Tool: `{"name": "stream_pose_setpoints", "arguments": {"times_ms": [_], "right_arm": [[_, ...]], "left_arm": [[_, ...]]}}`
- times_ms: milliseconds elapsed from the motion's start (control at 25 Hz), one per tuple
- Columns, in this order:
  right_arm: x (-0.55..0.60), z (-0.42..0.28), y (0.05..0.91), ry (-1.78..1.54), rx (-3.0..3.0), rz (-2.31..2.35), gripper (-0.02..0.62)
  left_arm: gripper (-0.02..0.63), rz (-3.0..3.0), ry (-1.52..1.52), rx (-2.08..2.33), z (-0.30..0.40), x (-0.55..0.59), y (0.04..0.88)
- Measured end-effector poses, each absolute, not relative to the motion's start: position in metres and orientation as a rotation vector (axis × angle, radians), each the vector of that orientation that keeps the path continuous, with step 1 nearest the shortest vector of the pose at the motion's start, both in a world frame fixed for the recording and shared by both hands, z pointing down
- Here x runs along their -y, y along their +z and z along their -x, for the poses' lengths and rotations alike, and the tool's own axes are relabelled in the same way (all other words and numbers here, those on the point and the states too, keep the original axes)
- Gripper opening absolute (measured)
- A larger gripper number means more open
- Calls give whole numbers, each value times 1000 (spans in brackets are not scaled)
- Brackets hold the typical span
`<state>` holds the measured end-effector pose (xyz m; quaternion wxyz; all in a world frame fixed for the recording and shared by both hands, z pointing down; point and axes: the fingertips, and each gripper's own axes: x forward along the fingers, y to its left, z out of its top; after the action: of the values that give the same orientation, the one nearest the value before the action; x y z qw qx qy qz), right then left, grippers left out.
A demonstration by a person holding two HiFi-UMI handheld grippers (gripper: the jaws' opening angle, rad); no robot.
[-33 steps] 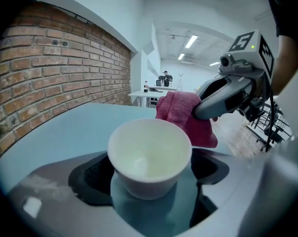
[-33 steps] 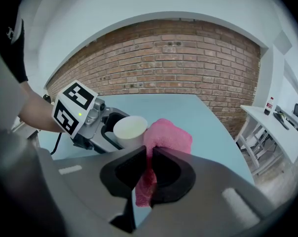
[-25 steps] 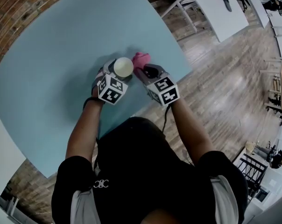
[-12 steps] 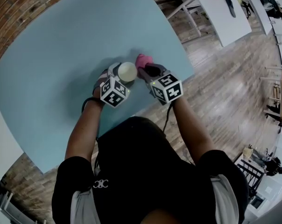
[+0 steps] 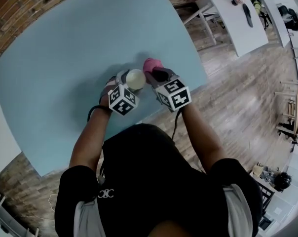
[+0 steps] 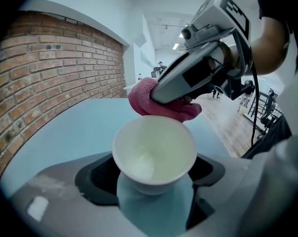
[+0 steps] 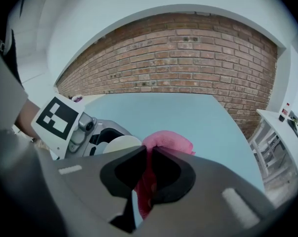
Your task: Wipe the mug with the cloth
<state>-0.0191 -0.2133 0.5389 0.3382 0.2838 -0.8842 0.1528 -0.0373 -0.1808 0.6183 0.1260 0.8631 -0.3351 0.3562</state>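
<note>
Gripping from both sides, the left claw [image 6: 154, 179] has its jaws spread wide around a white glazed mug [image 6: 154, 149], with the dark ribbed pads pressed against the lower wall of the vessel. The mug is round and smooth and flares from a narrower base to a broad, thin rim. Its mouth is turned up toward the claw's camera and toward the head view. Inside, its bowl shows only glossy, faintly cream glaze, with a soft sheen low on one side.

The right claw [image 7: 148, 157] is nearly closed, its two black pads pinching a pink terry cloth [image 7: 168, 142]. The fabric is soft, nubbly and bunched. A rounded wad bulges past the fingertips, and a thinner fold hangs down between the jaws. In the left gripper view this wad lies against the far edge of the mug's rim, touching it. From above, the cloth [image 5: 151, 64] sits just beside the mug [image 5: 135, 78].

Both claws are held close together over the near corner of a pale blue worktop [image 5: 65, 58], which is matte, flat and rounded at its edges. Each claw carries a white marker cube [image 5: 123, 100] printed with black squares, and its body is moulded grey plastic. Beyond the worktop stand a red brick wall [image 7: 188, 63] with rough mortar lines and a wooden plank floor [image 5: 238, 93].
</note>
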Motion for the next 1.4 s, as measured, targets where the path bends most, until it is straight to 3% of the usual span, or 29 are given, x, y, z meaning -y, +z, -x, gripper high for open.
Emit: {"name": "stream_pose_setpoints", "arguments": {"times_ms": [720,1400], "right_arm": [[251,25,552,359,2219,-820,40],[252,11,623,1127,2259,-835,38]], "left_arm": [[434,-2482,1027,1019,43,179,615],[434,-2451,1020,987,53,174,619]]}}
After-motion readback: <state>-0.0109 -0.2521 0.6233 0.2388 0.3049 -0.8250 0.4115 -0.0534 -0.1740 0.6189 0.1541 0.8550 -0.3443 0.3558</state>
